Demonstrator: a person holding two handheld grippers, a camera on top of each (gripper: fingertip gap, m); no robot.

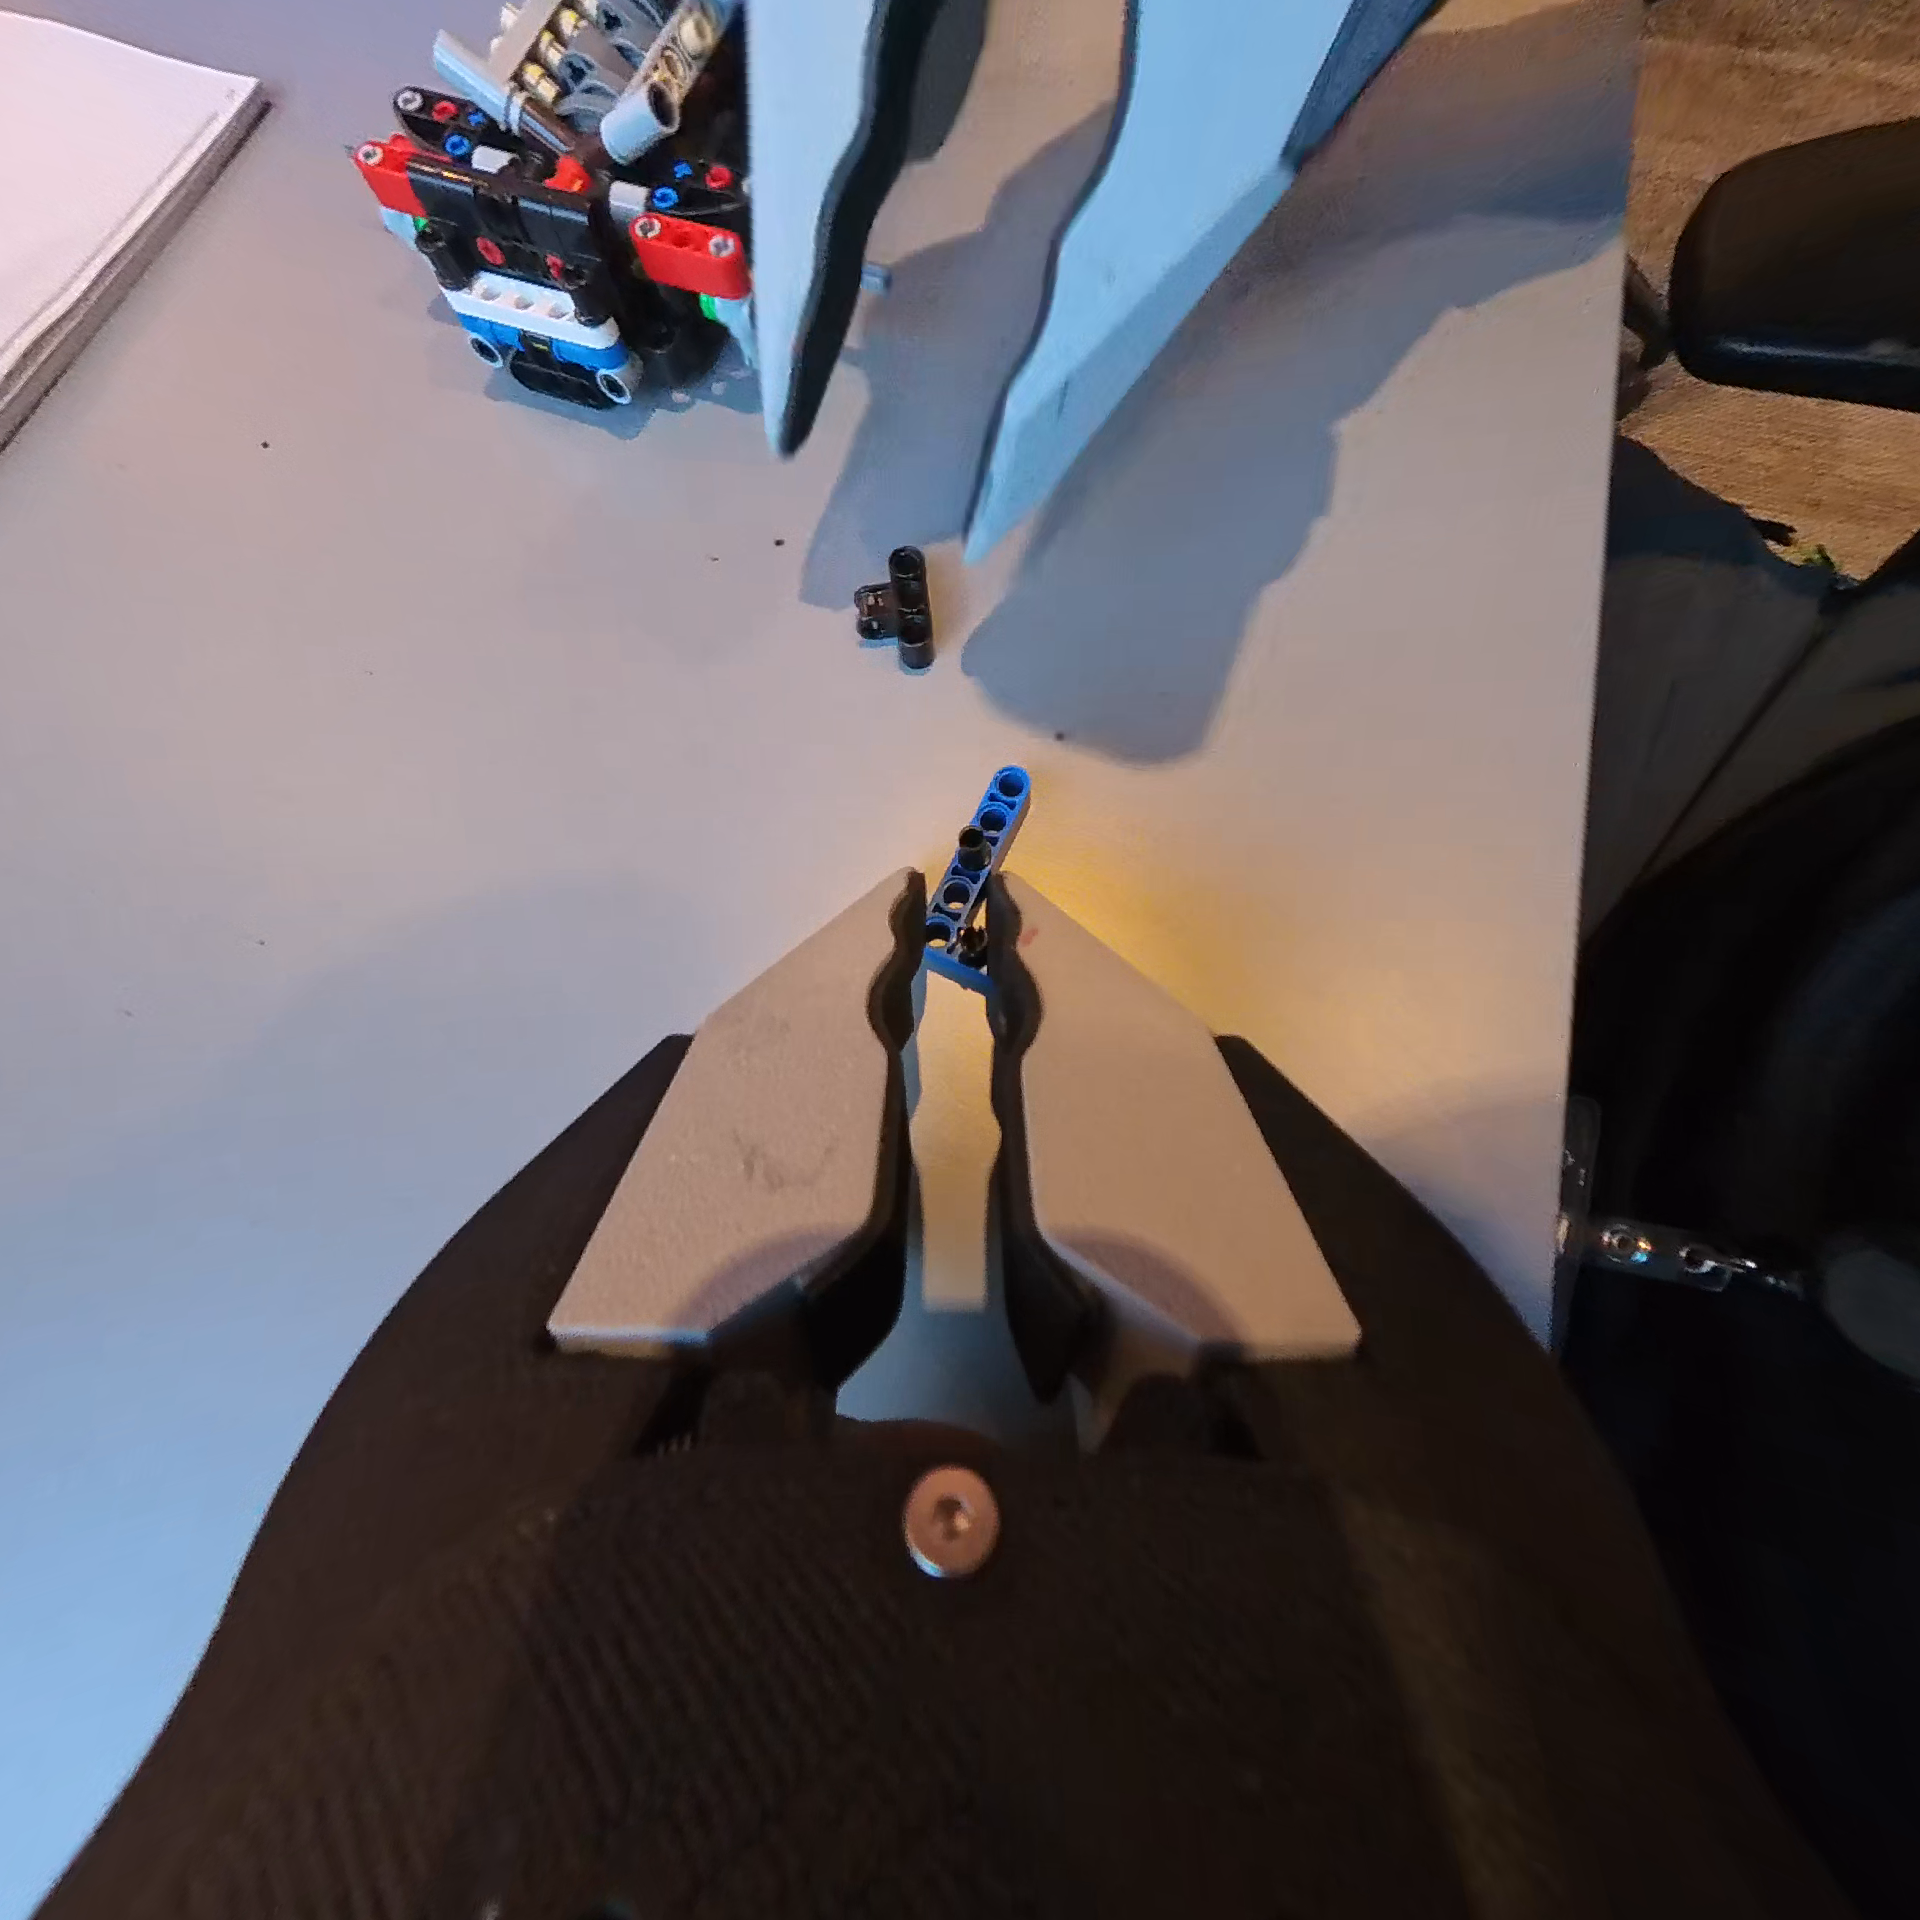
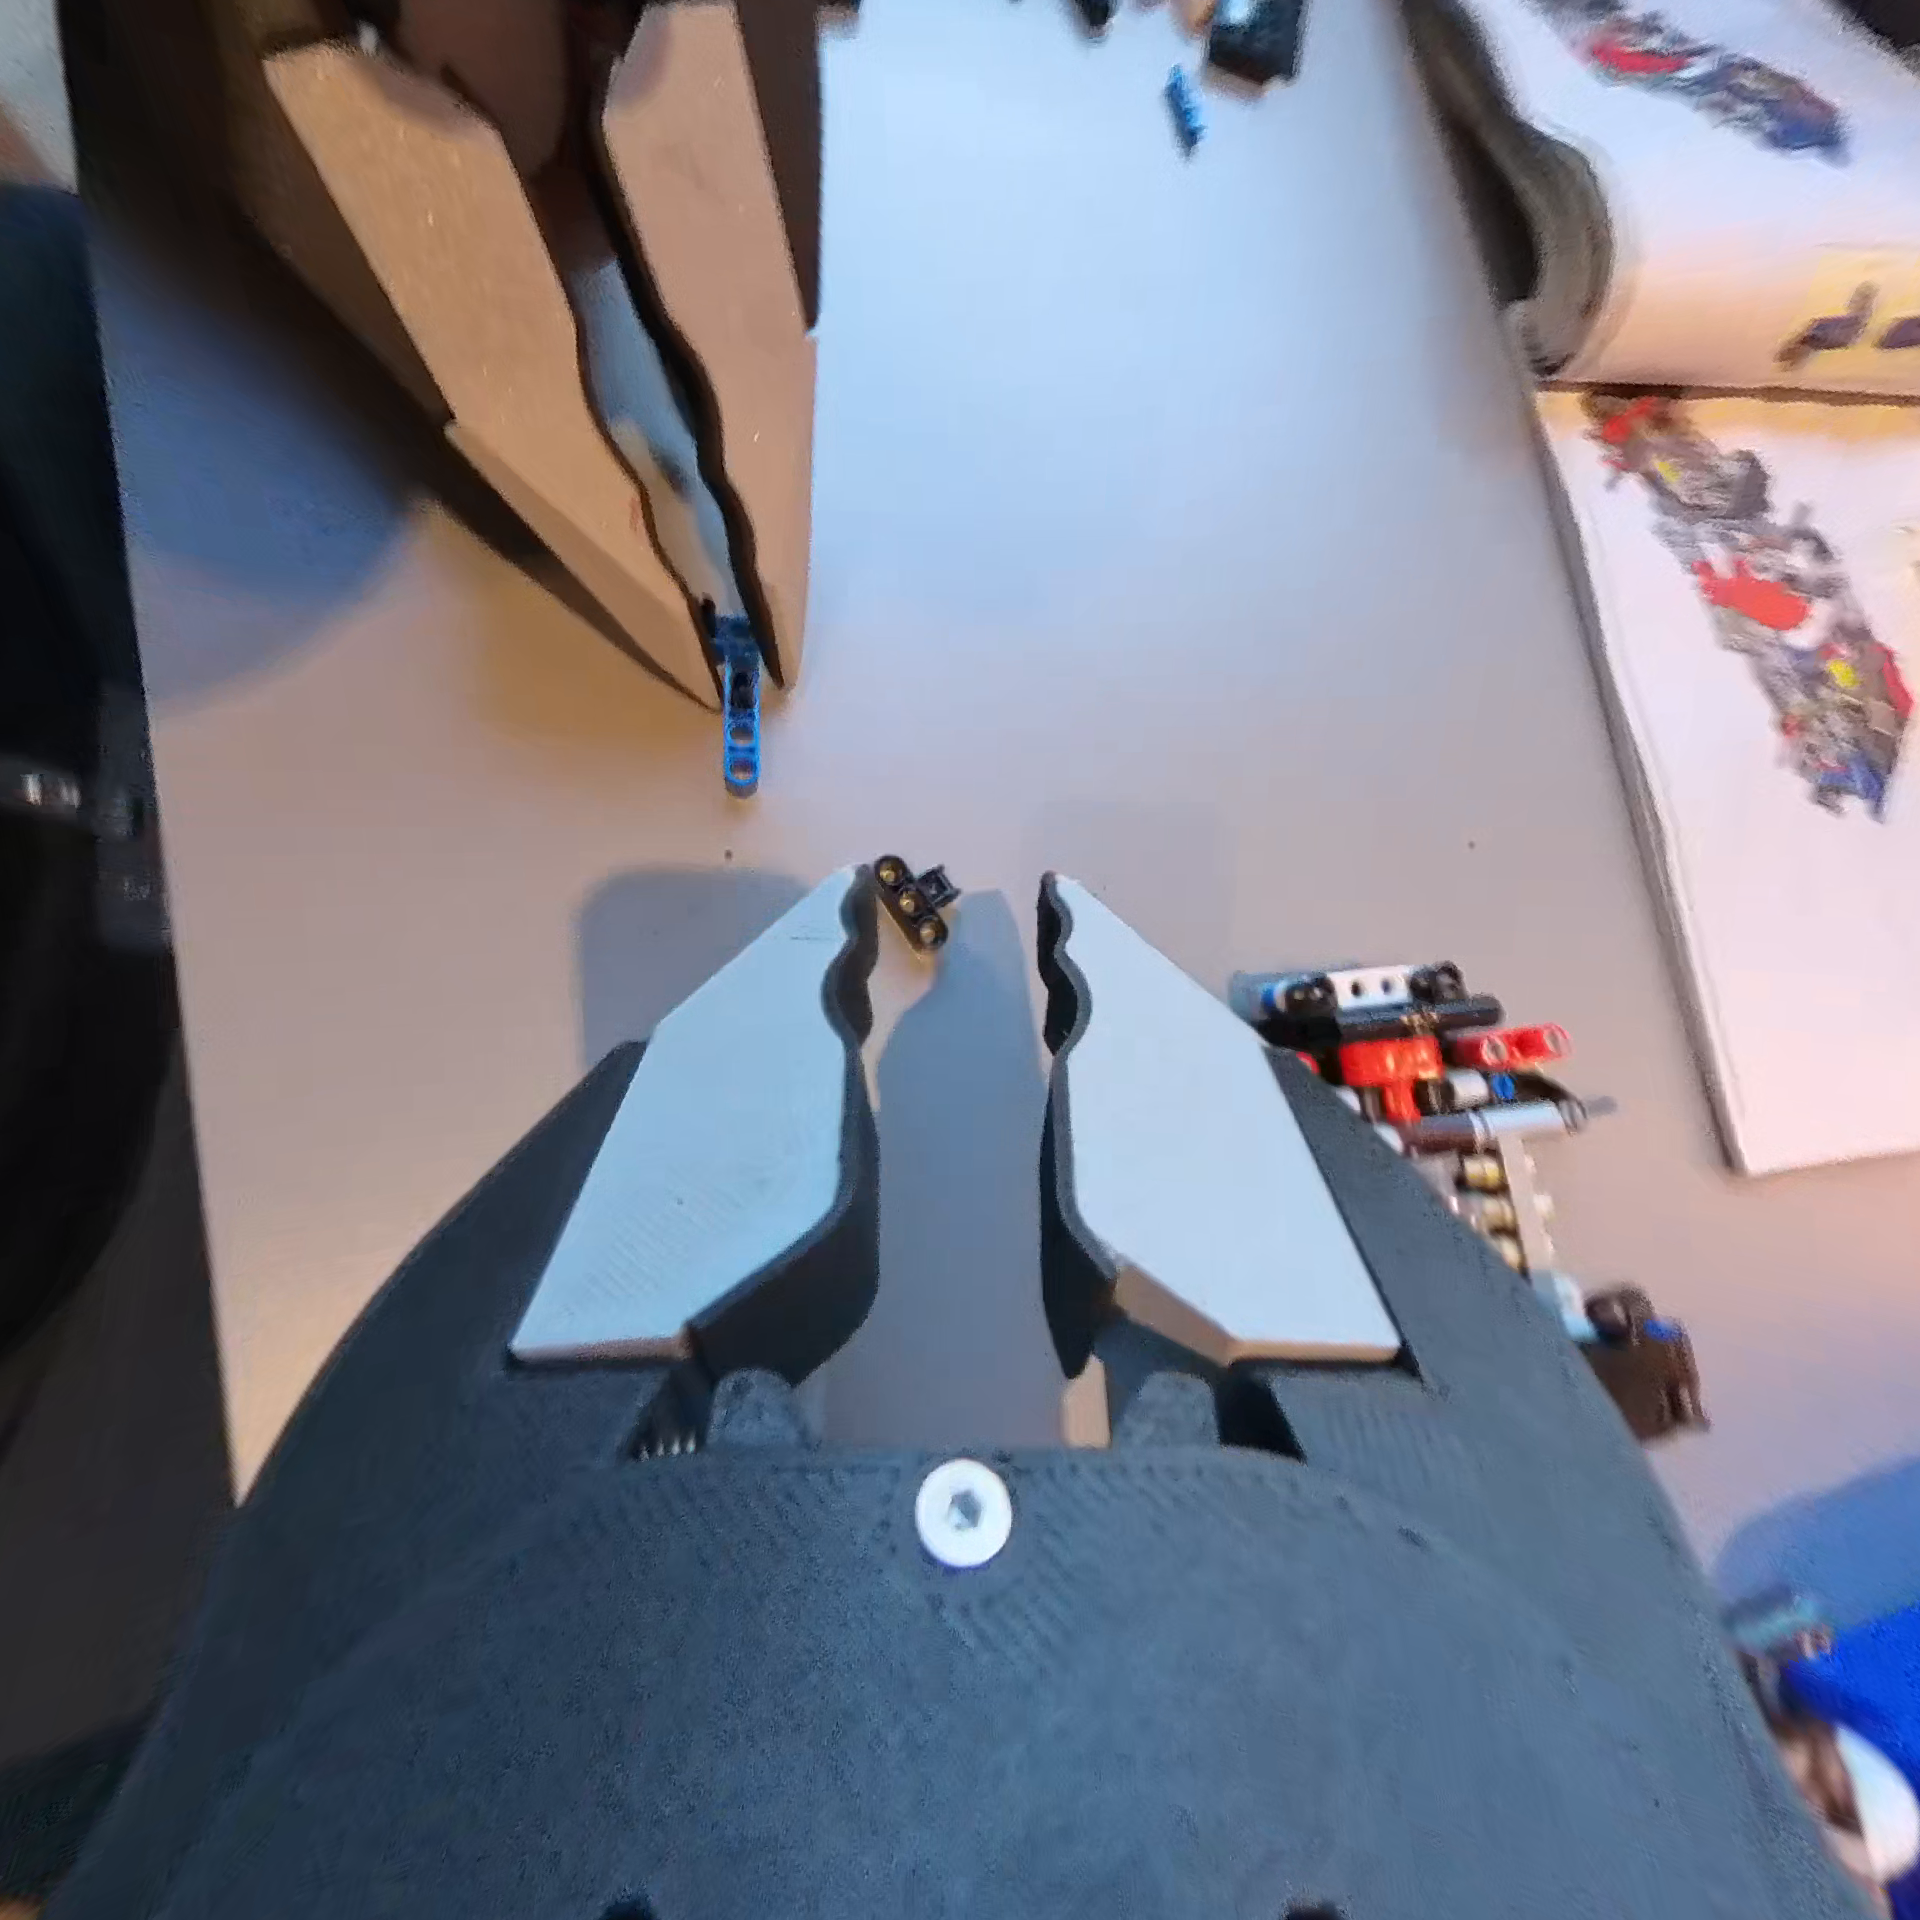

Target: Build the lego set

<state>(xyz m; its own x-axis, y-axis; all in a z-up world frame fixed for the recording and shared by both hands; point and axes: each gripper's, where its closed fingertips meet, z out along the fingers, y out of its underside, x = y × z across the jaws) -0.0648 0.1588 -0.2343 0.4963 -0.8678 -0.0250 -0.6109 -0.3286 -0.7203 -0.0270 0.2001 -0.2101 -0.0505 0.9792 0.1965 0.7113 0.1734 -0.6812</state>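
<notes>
1. My left gripper (image 1: 956,894) is clamped on a blue beam (image 1: 982,862). The near end of the beam sits between the pads; the far end sticks out past the fingertips, pointing forward and slightly right. A black pin stands in one of its middle holes.

2. My right gripper (image 2: 951,894) has its jaws parted and nothing between them. It hangs low over the grey table (image 2: 1195,520).

3. The small black connector (image 2: 914,899) lies flat on the table, loose. In the right wrist view it sits just ahead of the fingertips, close by the left finger (image 2: 769,1039) and off the centre of the gap. Whether it touches that finger I cannot tell.

4. The connector's long axis, a row of three holes, runs diagonally across the line of my right fingers. A short stub juts from one side.

5. The right gripper is plainly the nearer one. The blue beam's free end points roughly towards the connector but is apart from it.

6. Judgement: I am about to pick up the connector. The move calls for shifting the right gripper a little left and squaring to the piece's short width before shutting.

7. The partly built model (image 1: 561,249) stands off to the side, untouched, near an open instruction booklet (image 2: 1766,727).
</notes>
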